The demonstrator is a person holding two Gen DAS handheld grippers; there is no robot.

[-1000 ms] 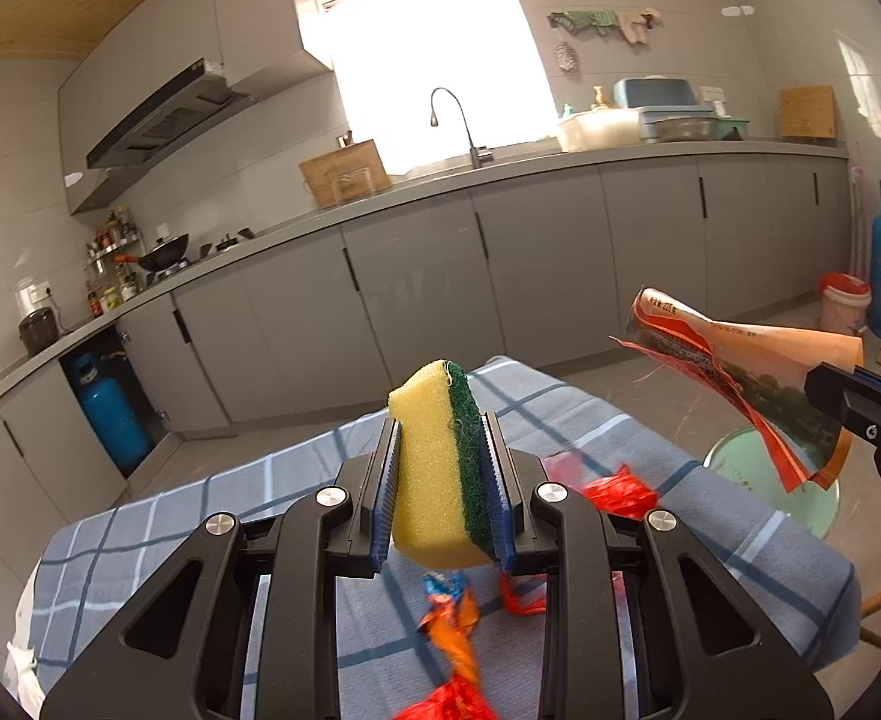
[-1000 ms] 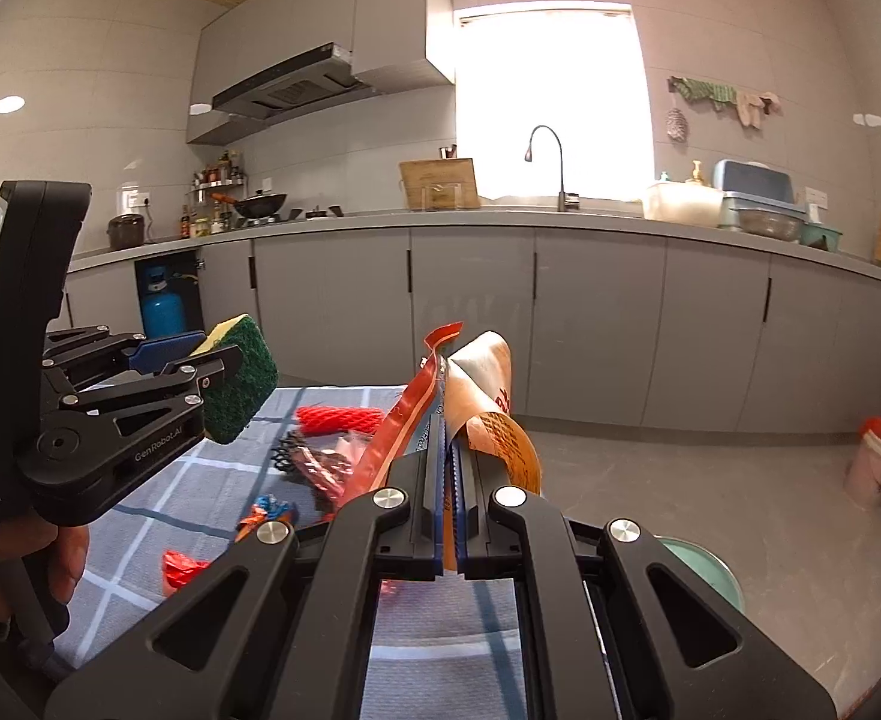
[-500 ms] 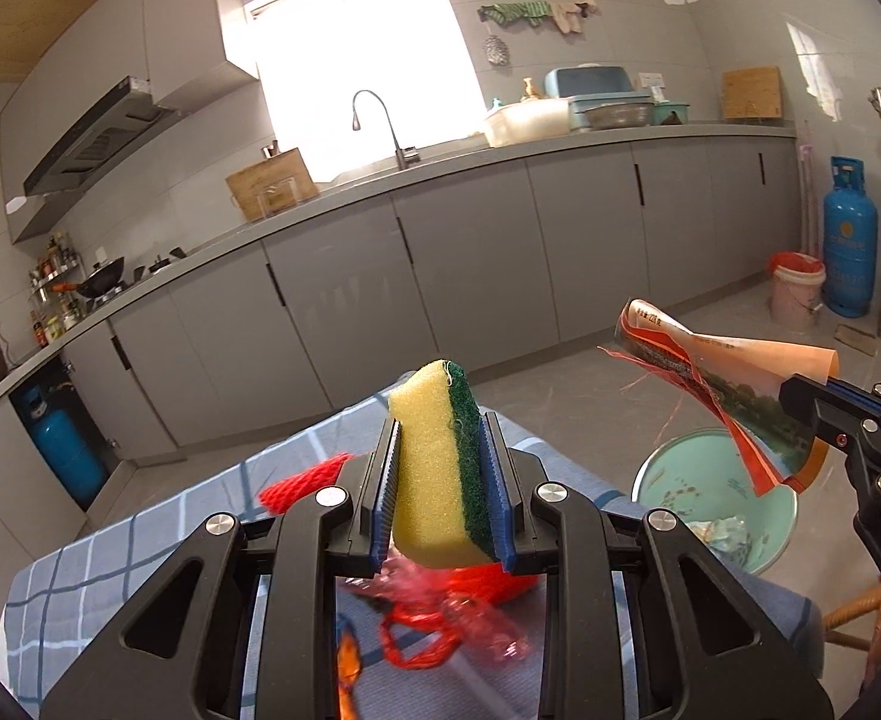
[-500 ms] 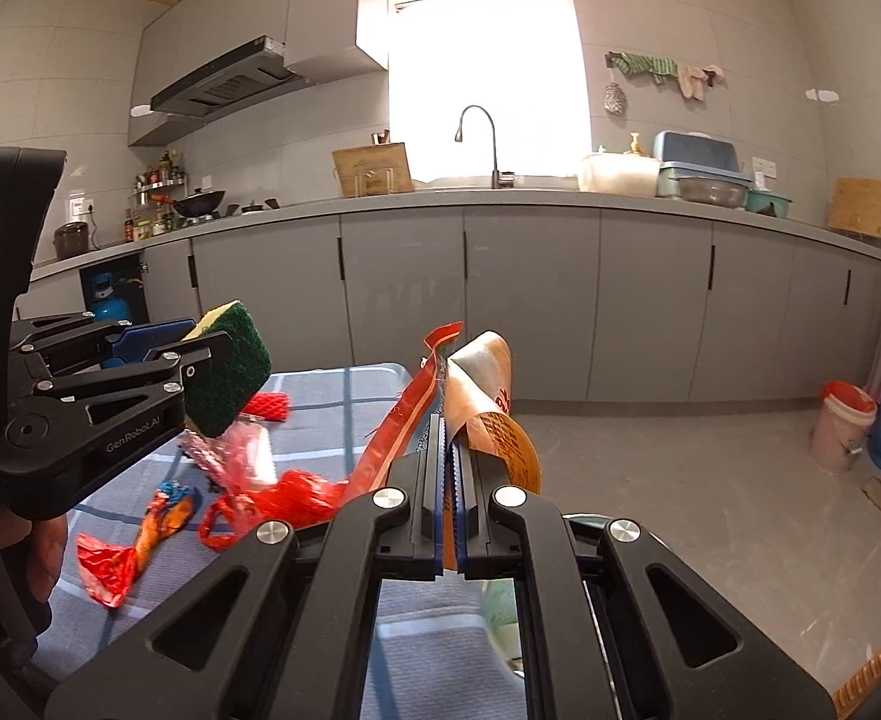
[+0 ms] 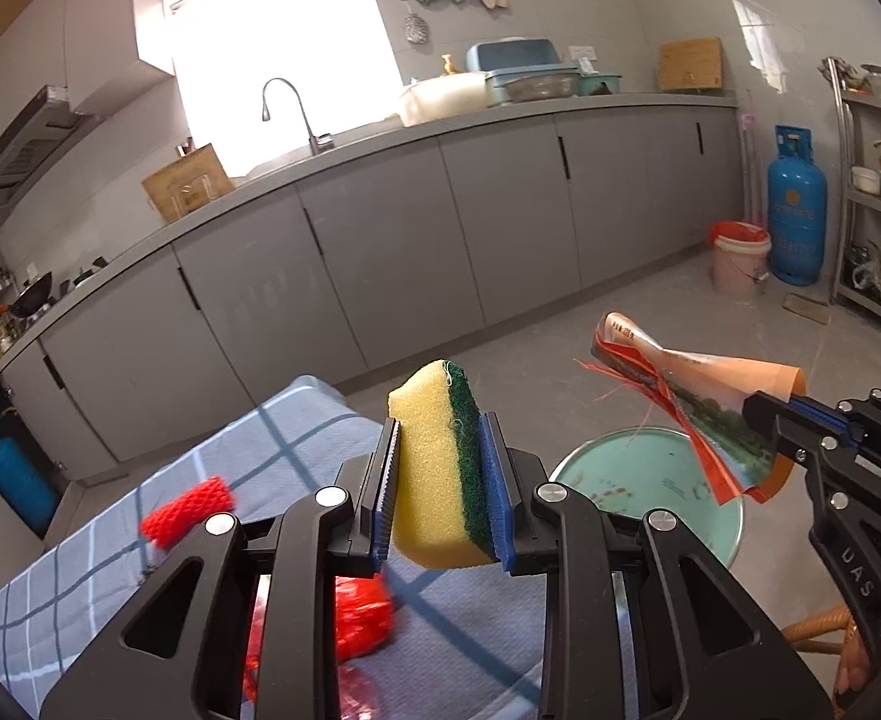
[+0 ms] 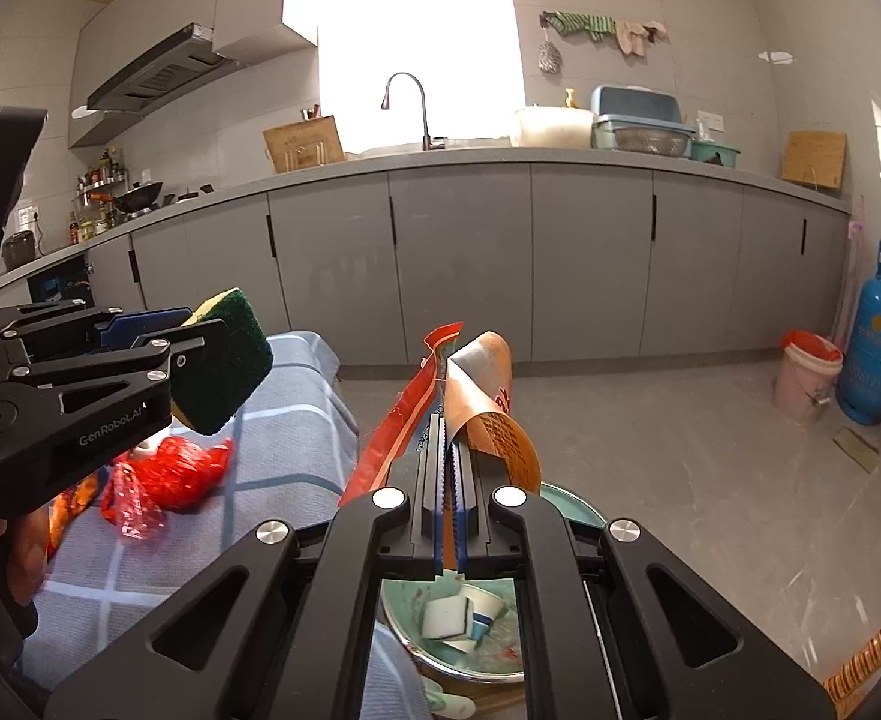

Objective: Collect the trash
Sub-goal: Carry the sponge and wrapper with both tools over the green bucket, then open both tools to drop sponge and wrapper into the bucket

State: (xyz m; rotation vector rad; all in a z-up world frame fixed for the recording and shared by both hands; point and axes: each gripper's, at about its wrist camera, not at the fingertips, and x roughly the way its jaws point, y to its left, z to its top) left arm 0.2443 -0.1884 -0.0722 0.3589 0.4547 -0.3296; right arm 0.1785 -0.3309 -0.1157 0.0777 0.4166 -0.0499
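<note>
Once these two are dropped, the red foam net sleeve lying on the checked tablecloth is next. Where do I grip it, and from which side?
Grip the red foam net sleeve at its middle, coming down from above with the jaws across its short width. It lies flat on the blue checked tablecloth as a short tube, apart from the crumpled red plastic wrapper, and its soft mesh should squash and hold. Its ends look blurred.

Basin (image 6: pixel 578 513) right of table (image 6: pixel 296 396); scraps (image 6: pixel 170 474) on table.
</note>
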